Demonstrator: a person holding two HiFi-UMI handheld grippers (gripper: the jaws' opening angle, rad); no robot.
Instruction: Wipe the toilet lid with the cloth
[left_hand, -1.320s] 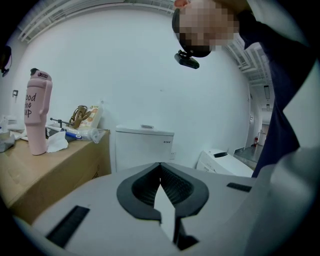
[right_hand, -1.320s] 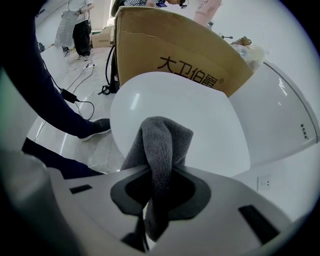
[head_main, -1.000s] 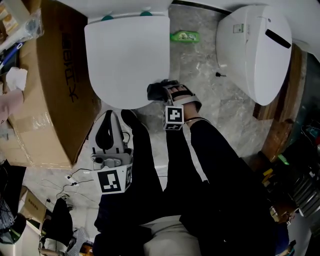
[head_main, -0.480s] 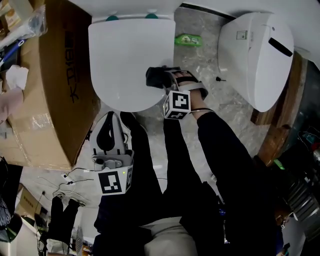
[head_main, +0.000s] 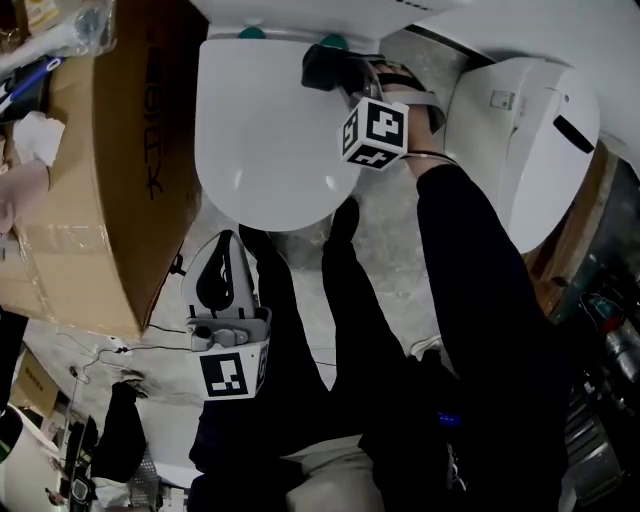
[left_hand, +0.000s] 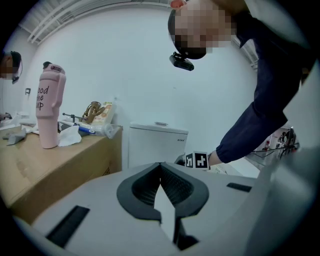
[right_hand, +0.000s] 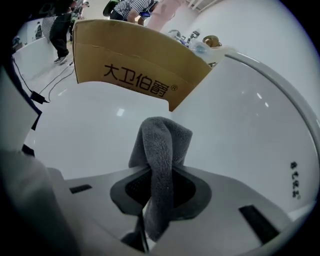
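The right gripper (head_main: 348, 72) is clamped on the cloth (right_hand: 159, 150), which sits at the back edge of the lid (head_main: 265, 140). The left gripper (head_main: 222, 248) hangs low, its jaws together and empty. For a good wipe, I'd press the cloth flat and evenly and draw overlapping strokes toward the front rim.

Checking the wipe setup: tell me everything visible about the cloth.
The cloth is dark grey, fleecy and soft-looking, folded into a bunch. The right gripper has its jaws shut on it, with the folded end sticking out past them, at the back edge of the white toilet lid.
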